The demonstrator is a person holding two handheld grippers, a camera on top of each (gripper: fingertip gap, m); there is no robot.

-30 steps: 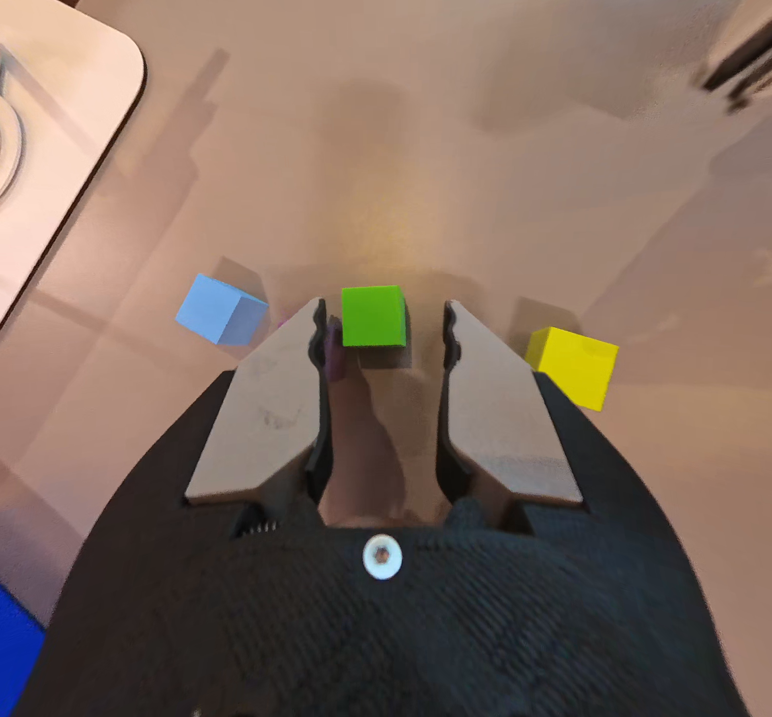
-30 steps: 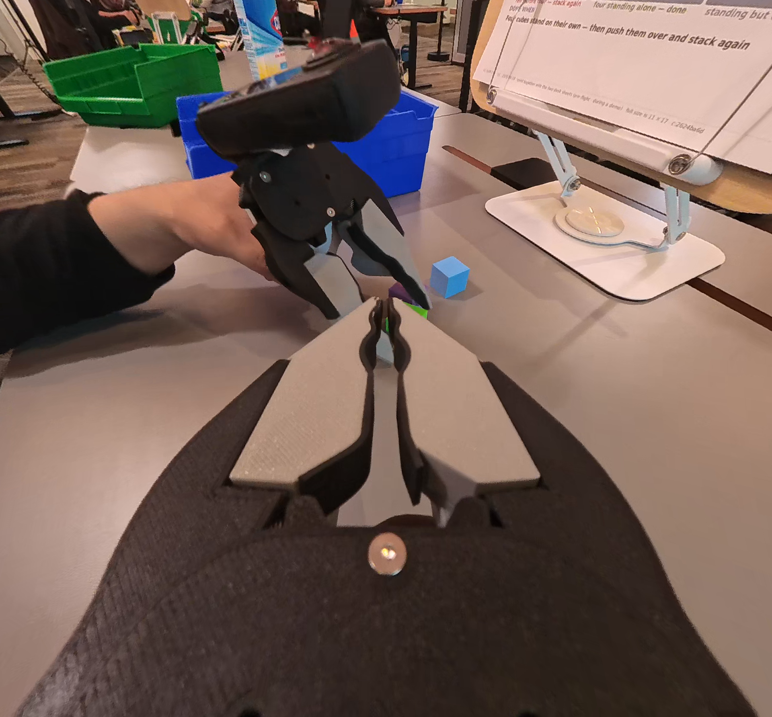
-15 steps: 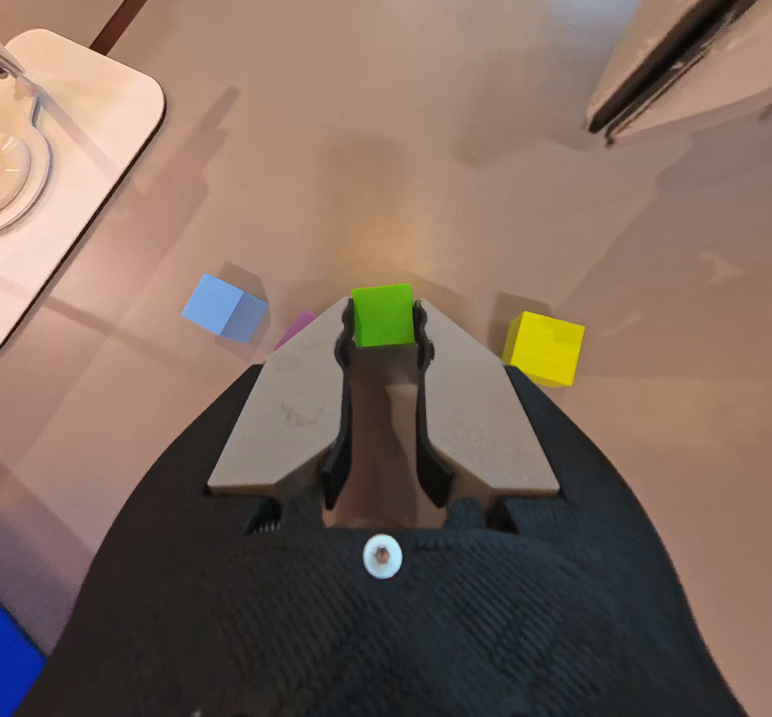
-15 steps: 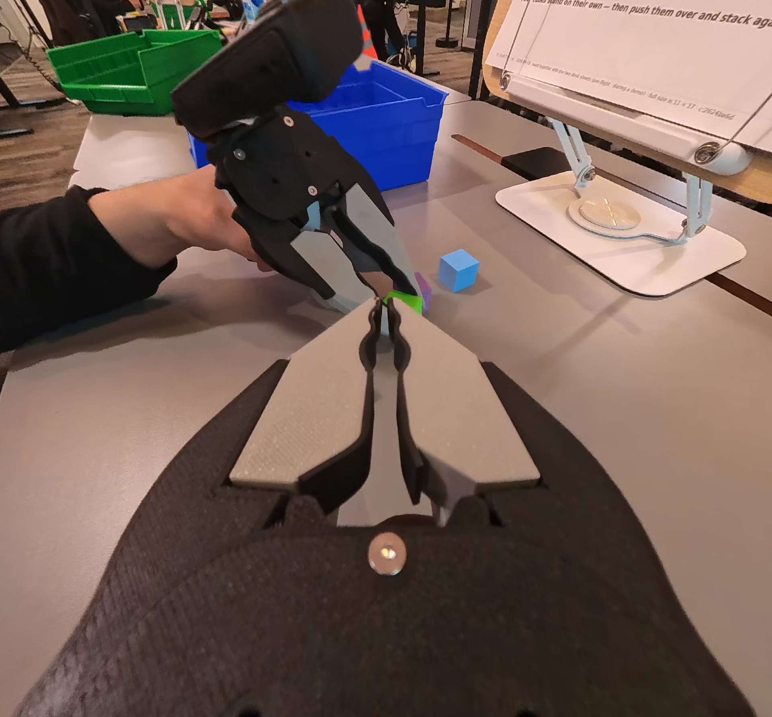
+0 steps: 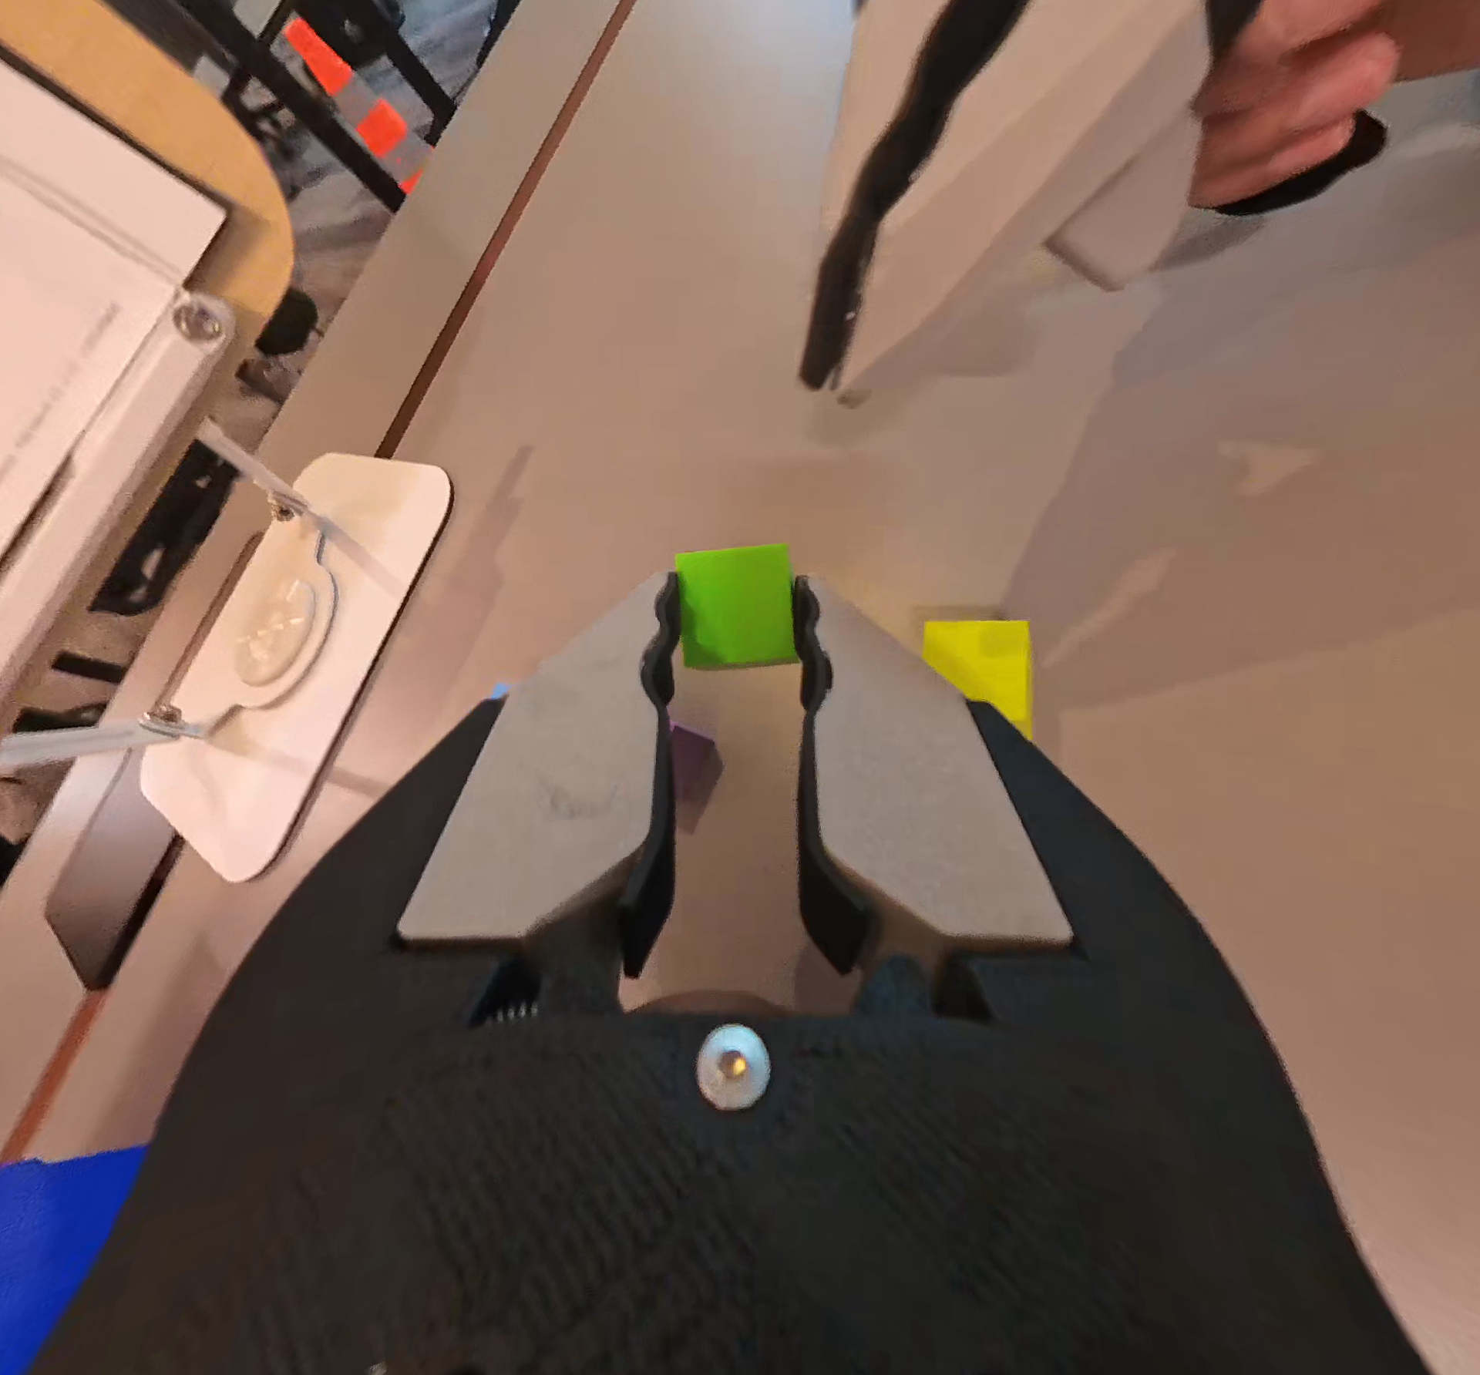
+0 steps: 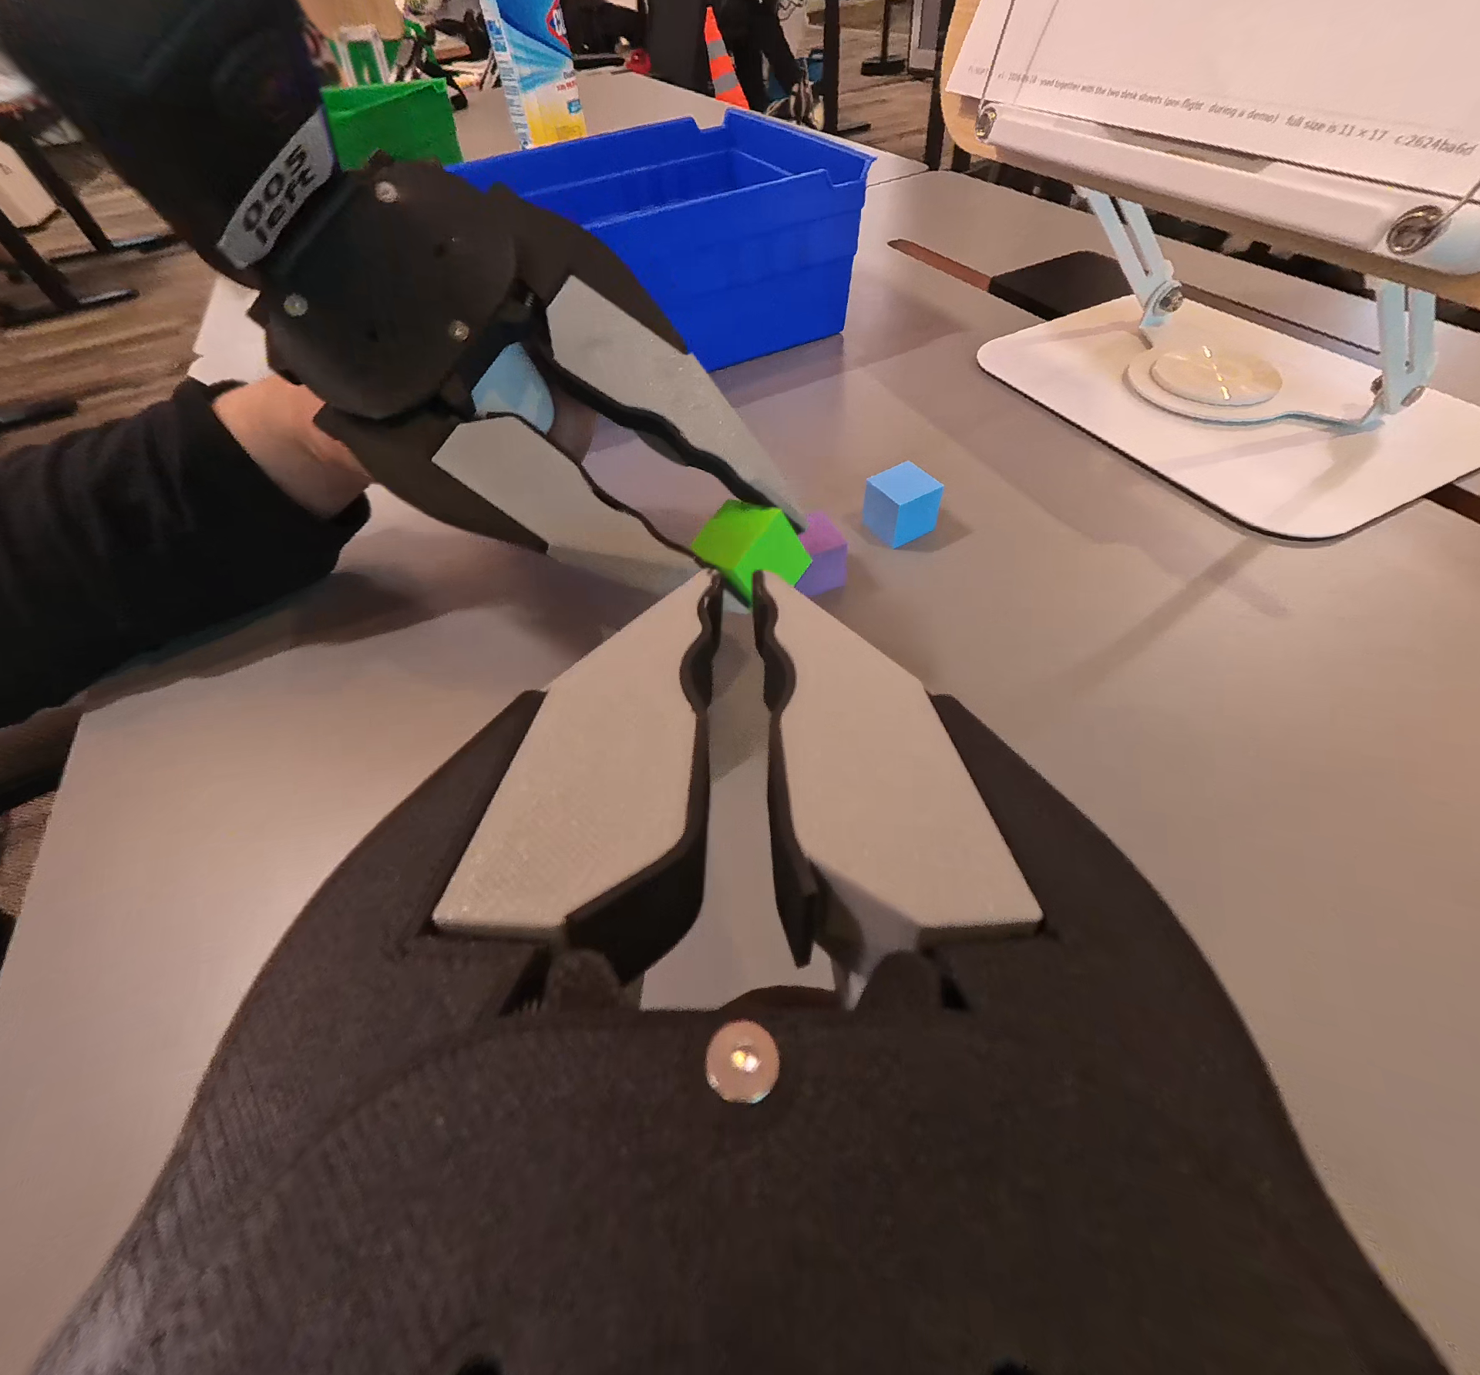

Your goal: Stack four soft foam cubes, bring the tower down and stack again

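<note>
Nearest the lens, the left gripper clamps a green foam cube between its two black pads, which press flat against the cube's sides; the right wrist view shows the cube tilted and apparently lifted clear of the grey table. The right gripper holds nothing, its fingers standing a narrow slit apart on air, its tips pointing at the green cube from the 6 o'clock side.

No tower stands at this moment: none of the cubes in view rests on another. A purple cube sits on the table just behind the green one, toward 1 o'clock in the right wrist view. A blue cube lies near it, farther out at 2 o'clock. A yellow cube rests alone at 3 o'clock of the green one in the left wrist view.

Judged from this scatter, a stacking round is only beginning, with the first cube picked and three more to place. Beyond stand a blue bin at 12 o'clock and a white document stand at 2 o'clock.
</note>
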